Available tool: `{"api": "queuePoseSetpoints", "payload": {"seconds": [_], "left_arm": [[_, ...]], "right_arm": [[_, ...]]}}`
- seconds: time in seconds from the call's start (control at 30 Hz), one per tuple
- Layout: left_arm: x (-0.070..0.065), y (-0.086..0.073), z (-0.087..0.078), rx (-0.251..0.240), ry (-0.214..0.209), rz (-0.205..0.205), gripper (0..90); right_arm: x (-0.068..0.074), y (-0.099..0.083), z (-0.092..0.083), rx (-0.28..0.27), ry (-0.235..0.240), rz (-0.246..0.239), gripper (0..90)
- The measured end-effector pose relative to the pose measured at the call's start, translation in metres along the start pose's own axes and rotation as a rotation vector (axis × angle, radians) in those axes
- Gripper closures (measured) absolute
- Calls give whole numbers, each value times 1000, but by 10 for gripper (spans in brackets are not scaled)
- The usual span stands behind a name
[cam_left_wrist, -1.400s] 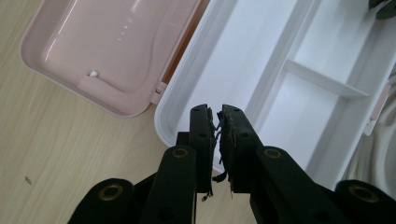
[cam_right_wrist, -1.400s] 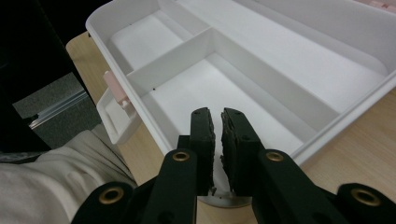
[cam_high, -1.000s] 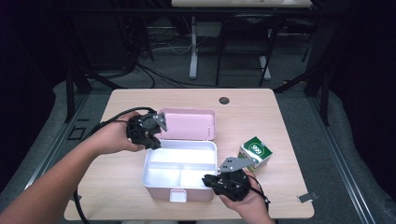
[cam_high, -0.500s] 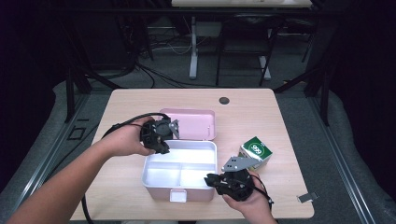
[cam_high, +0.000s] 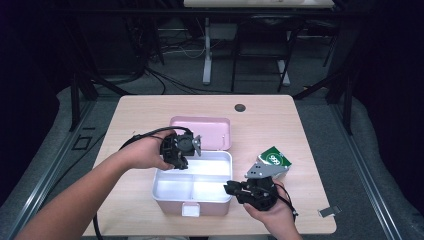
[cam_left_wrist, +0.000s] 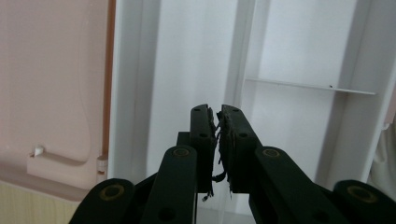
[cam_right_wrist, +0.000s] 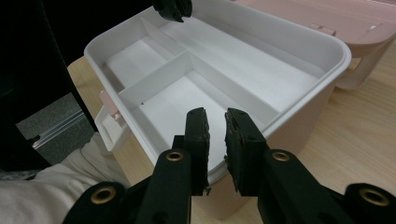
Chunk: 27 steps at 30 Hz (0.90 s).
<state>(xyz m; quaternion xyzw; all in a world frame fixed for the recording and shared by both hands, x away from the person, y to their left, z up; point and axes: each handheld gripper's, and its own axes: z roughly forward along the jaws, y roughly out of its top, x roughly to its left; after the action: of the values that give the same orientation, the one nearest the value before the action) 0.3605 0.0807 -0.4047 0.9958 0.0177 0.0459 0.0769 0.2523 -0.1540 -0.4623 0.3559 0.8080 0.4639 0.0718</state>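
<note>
Green carton (cam_high: 274, 160) printed "999", beside white compartment box (cam_high: 220, 159), pink lid (cam_high: 201, 131)

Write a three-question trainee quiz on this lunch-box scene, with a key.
1. True or false: the white box holds food.
2. Which gripper hovers over the box's far rim? A) left gripper B) right gripper
3. The pink lid lies open behind the box; what sits to the box's right on the table?

Key: 1. False, its compartments are empty. 2. A. 3. A green carton.
</note>
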Motion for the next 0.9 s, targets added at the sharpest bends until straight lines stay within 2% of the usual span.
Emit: {"api": "queuePoseSetpoints", "payload": {"seconds": [0.27,0.57,0.9], "left_arm": [[0,1,5,15,6,-2,821],[-2,7,17,49,10,17,821],[-2,14,26,73,-3,34,830]], "right_arm": [[-7,2,-1,-6,-14,5,782],[-10,-2,-9,-19,-31,18,768],[-16,-2,-16,-37,-38,25,767]]}}
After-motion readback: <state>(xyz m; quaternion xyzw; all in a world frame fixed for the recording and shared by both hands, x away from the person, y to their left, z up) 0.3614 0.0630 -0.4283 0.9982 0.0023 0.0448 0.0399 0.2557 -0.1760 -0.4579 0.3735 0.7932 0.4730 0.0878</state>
